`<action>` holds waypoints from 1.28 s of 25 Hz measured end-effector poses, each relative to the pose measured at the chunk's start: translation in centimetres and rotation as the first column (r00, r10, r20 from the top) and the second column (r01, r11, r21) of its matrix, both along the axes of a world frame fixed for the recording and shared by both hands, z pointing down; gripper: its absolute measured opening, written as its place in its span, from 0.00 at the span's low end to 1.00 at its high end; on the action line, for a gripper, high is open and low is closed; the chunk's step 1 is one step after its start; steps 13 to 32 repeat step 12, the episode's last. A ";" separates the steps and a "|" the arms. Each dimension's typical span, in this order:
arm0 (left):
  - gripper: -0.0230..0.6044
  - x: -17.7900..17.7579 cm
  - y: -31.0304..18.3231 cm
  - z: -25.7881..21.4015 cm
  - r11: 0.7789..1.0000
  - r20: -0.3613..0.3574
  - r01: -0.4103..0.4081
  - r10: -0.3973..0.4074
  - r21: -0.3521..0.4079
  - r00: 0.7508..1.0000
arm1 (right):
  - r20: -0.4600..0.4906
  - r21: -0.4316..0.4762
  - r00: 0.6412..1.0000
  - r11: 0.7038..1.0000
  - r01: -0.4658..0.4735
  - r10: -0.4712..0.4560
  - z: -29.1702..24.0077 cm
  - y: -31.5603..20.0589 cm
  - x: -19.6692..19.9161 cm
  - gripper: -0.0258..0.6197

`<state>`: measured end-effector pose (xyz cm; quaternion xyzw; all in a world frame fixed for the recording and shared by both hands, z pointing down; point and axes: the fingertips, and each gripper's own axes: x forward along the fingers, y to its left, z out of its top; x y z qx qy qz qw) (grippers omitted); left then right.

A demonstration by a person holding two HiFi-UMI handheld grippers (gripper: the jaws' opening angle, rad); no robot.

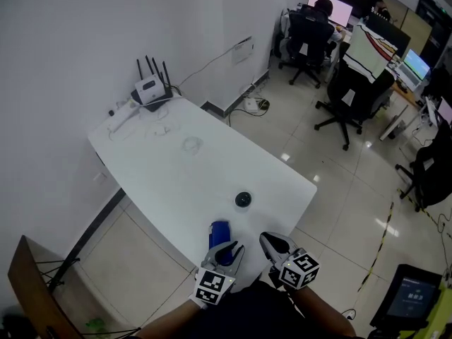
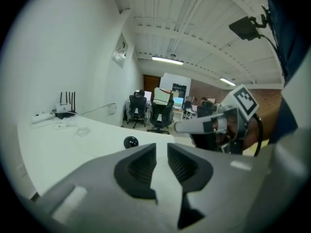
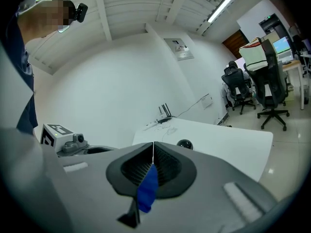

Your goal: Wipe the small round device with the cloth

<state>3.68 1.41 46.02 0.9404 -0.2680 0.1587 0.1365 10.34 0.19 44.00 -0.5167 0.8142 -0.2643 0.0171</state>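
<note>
Device (image 1: 243, 199) at 11 o'clock of right gripper (image 3: 153, 147), whose jaws clamp cloth (image 3: 147, 191). Left gripper (image 2: 162, 149) jaws slightly apart, empty.

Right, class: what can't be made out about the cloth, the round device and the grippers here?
- Blue fabric cloth: right gripper view, only a strip shows; the right gripper's shut fingers hide the rest.
- Small black round device: every view, too small for surface detail.
- Person's arms: head view, cut off by bottom edge.

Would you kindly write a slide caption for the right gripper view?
Right gripper shut on the blue cloth, with the small round device on the white table beyond.
</note>
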 end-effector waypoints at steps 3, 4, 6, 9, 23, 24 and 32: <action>0.15 -0.1 -0.2 0.0 1.000 0.010 0.004 -0.004 -0.003 1.000 | -0.008 -0.002 1.000 1.000 -0.007 0.007 0.0 0.1 0.3 0.06; 0.15 -0.1 -0.4 0.1 1.000 0.015 0.006 -0.005 -0.004 1.000 | -0.013 0.000 1.000 1.000 -0.009 0.009 -0.1 0.1 0.5 0.06; 0.15 0.0 -0.8 0.1 1.000 0.017 0.006 -0.006 0.000 1.000 | -0.020 0.006 1.000 1.000 -0.014 0.014 -0.3 -0.2 0.7 0.06; 0.15 0.8 -2.2 -0.1 1.000 -0.002 0.003 -0.003 0.023 1.000 | -0.044 0.031 0.999 0.999 -0.020 0.022 -0.5 -1.5 1.7 0.06; 0.15 2.4 -4.4 0.0 0.999 -0.028 -0.005 0.006 0.045 1.000 | -0.088 0.069 0.995 0.997 -0.032 0.038 -0.9 -3.2 3.5 0.06; 0.15 2.4 -4.4 0.0 0.999 -0.028 -0.005 0.006 0.045 1.000 | -0.088 0.069 0.995 0.997 -0.032 0.038 -0.9 -3.2 3.5 0.06; 0.15 2.4 -4.4 0.0 0.999 -0.028 -0.005 0.006 0.045 1.000 | -0.088 0.069 0.995 0.997 -0.032 0.038 -0.9 -3.2 3.5 0.06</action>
